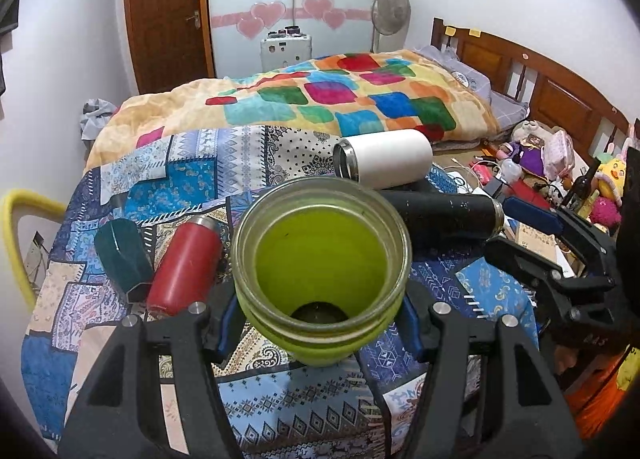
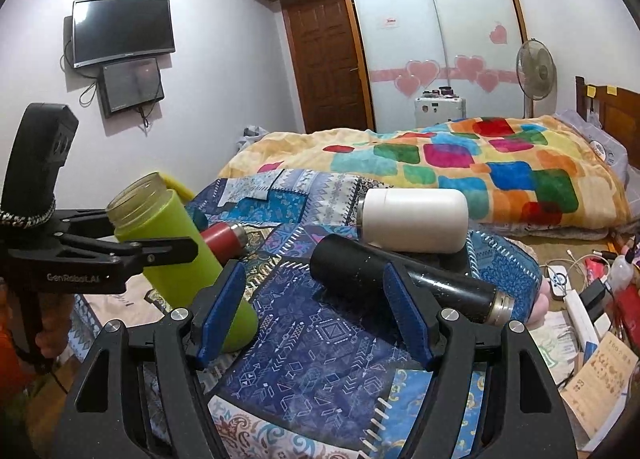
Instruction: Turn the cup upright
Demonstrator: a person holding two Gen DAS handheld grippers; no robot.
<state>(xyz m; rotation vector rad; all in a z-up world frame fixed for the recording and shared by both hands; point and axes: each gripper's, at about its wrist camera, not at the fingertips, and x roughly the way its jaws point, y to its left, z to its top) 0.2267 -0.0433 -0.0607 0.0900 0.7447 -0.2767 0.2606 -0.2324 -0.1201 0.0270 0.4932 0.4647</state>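
Note:
My left gripper (image 1: pixel 320 323) is shut on a lime-green cup (image 1: pixel 322 259) with a clear rim, its mouth facing the camera. In the right wrist view the green cup (image 2: pixel 180 247) stands tilted on the patterned cloth (image 2: pixel 320 339), held by the left gripper (image 2: pixel 160 251). My right gripper (image 2: pixel 314 311) is open and empty, its blue pads (image 2: pixel 222 307) just in front of a black bottle (image 2: pixel 404 279) lying on its side. It shows at the right of the left wrist view (image 1: pixel 532 235).
A white cup (image 1: pixel 384 157) lies on its side behind the black bottle (image 1: pixel 444 215). A red bottle (image 1: pixel 184 263) and a dark teal cup (image 1: pixel 120 251) lie at left. The bed with its colourful blanket (image 1: pixel 320 99) is behind; clutter (image 2: pixel 592 299) is at right.

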